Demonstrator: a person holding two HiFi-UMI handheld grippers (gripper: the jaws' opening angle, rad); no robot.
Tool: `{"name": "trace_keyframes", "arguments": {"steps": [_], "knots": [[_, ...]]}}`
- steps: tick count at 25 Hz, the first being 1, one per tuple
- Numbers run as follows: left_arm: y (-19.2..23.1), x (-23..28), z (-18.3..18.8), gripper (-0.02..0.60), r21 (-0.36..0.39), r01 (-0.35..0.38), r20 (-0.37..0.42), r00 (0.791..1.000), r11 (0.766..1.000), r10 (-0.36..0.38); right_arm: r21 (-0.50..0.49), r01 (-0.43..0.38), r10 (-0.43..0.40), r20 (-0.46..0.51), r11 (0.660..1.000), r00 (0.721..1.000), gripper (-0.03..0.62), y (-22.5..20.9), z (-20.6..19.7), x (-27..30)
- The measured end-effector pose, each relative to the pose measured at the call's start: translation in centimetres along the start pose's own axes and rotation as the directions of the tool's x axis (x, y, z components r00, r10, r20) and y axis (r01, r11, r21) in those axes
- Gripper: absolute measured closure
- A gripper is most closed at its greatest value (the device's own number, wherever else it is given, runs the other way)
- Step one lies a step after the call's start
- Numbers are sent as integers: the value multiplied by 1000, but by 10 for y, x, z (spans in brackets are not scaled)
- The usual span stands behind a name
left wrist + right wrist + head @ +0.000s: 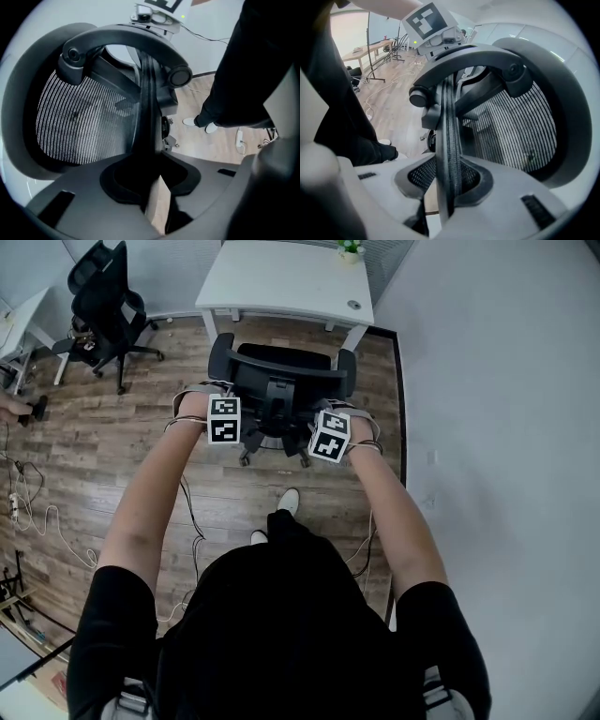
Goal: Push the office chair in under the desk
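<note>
Both pairs are gripping: left tongs [149, 185] and right tongs [447, 183] are clamping the backrest rim [449, 117] of the office chair [281, 381], which is standing just short of the tabletop [281, 282]. Judgement: both sides should be pushing evenly, steering it between the tabletop's legs.

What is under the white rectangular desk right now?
Only the white rectangular desk's legs show; its top covers the floor beneath, so anything there is hidden. The black mesh office chair stands short of it, a strip of wooden floor between.
</note>
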State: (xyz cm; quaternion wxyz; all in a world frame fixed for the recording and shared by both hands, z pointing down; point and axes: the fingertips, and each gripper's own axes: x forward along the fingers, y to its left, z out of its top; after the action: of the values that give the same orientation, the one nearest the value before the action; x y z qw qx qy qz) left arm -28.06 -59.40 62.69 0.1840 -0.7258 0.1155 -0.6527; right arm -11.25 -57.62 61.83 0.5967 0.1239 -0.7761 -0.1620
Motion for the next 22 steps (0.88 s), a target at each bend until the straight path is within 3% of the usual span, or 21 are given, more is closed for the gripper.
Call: {"name": "trace_keyframes", "arguments": {"steps": [10,18,22], "knots": [[64,18,-15,477,-11,4,28,1000,1000,-4,-3,-34,34,-2,999,999,485,-69,4,22],[66,31,-18,477,-4,-16,21,1000,1000,16,-6,-14,14,0,1000,1000,485,-71,0,35],[89,36,-18,477,-8,-20,22,1000,1000,21,-8,-17,17,2,1000,1000,485,-93,-2,39]]}}
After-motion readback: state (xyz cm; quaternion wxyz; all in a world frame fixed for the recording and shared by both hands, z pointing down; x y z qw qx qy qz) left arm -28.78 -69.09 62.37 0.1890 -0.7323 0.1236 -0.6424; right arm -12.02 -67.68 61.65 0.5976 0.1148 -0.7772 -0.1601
